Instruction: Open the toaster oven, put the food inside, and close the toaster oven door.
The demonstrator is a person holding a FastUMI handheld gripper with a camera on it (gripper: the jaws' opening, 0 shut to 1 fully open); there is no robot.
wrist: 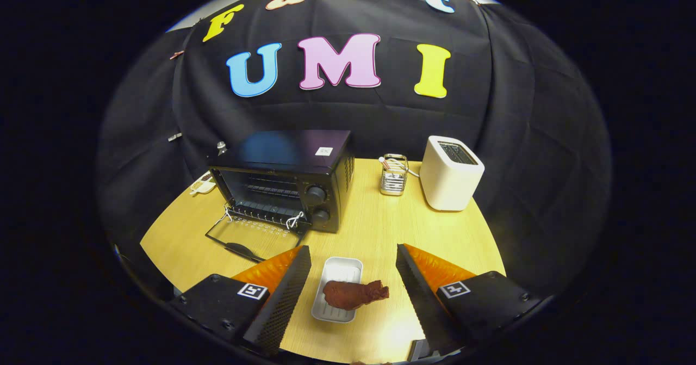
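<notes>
The food, a brown drumstick-shaped piece (354, 294), lay across a small white ribbed tray (341, 271) near the front edge of the round wooden table (375, 229), its narrow end overhanging the tray's right rim. The gripper (353, 275) hung over it with its 2 fingers spread wide apart, 1 on each side of the tray and touching neither tray nor food. Beyond the left finger, toward the table's back left, stood the black toaster oven (285, 177) with its glass door (251, 239) already folded down flat onto the table, the wire rack (269, 191) exposed and 2 round knobs (316, 193) stacked on its right panel. The step in hand appeared to be picking up the food. A sound grasp would probably centre the fingers on the thick body of the piece, close across its short axis, and lift clear of the tray rim so that the tray stayed behind. The food's surface looked matt and rough, the finger faces finely ridged, the oven casing glossy. At the table's back edge stood a wire-mesh holder (393, 175) and, to its right, a smooth white rounded pop-up toaster (450, 173).
</notes>
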